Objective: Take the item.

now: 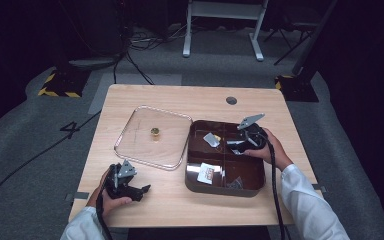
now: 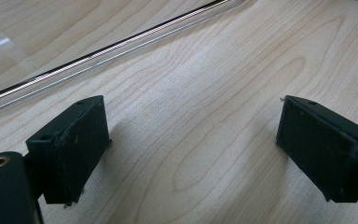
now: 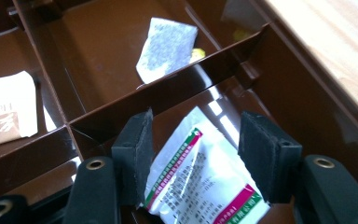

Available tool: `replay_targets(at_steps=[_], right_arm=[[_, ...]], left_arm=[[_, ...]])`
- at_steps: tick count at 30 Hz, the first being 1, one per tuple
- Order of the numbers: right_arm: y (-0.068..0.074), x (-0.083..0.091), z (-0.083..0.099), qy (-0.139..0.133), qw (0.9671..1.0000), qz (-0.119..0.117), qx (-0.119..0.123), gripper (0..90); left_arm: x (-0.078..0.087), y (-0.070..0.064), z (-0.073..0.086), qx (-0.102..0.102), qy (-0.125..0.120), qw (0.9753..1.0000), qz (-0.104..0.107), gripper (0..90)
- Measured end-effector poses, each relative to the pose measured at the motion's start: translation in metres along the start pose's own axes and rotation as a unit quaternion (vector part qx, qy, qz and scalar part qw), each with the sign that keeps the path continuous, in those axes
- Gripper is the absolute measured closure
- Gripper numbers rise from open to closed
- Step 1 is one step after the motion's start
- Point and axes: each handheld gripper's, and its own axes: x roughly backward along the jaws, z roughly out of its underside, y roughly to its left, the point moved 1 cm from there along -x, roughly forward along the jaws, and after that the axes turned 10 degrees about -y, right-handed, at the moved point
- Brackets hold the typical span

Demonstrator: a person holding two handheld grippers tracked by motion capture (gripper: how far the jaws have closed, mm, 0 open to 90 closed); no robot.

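1. Brown plastic is what surrounds my right gripper point(image 3: 195, 156): it is lowered into the divided box point(image 1: 195, 131), in the compartment at the far right of the high view.

2. What it is after is the white sachet point(image 3: 200, 186) with red and green printing. This sachet lies on the floor of that compartment, directly between the two black pads point(image 3: 135, 154) and slightly below them.

3. As for the claw, the jaws stand partly open, one on each side of the sachet. I see no squeeze on the packet yet, so I judge it straddled and not held.

4. One relation decides the coming move. The sachet's long axis runs diagonally away from the camera, roughly along the line of the jaws, so closing would pinch it across its short width. From here that looks like a good approach.

5. A divider wall sits just beyond the left pad, and I would watch for contact there.

6. My left gripper point(image 2: 186, 149) hovers over the bare wooden table point(image 2: 205, 93) near the front edge, jaws wide open and empty. The clear lid point(image 1: 152, 136) lies just beyond it.

7. Other compartments hold a grey-white sachet point(image 3: 165, 46) and a brown-and-white packet point(image 3: 4, 109), both well apart from the right claw. The right hand is clearly the nearer one.
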Motion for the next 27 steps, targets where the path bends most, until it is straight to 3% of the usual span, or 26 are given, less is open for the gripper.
replay_targets(at_steps=[9,14,21,22,23,27], right_arm=[[0.000,-0.013,-0.002,0.048,0.9989,-0.005,0.001,46.2],[0.000,-0.020,0.000,0.088,0.9961,-0.004,-0.003,47.0],[0.001,-0.023,0.000,0.104,0.9944,0.016,0.004,67.2],[0.001,-0.023,0.000,0.104,0.9944,0.016,0.004,67.2],[0.003,-0.022,0.000,0.102,0.9945,0.022,0.011,74.6],[0.003,-0.021,0.000,0.096,0.9944,0.041,0.018,84.3]], left_arm=[[0.000,0.000,0.000,0.000,0.000,1.0000,0.000,9.4],[0.000,0.000,0.000,0.000,0.000,1.0000,0.000,9.4],[0.000,0.000,0.000,0.000,0.000,1.0000,0.000,9.4],[0.000,0.000,0.000,0.000,0.000,1.0000,0.000,9.4],[0.000,0.000,0.000,0.000,0.000,1.0000,0.000,9.4],[0.000,0.000,0.000,0.000,0.000,1.0000,0.000,9.4]])
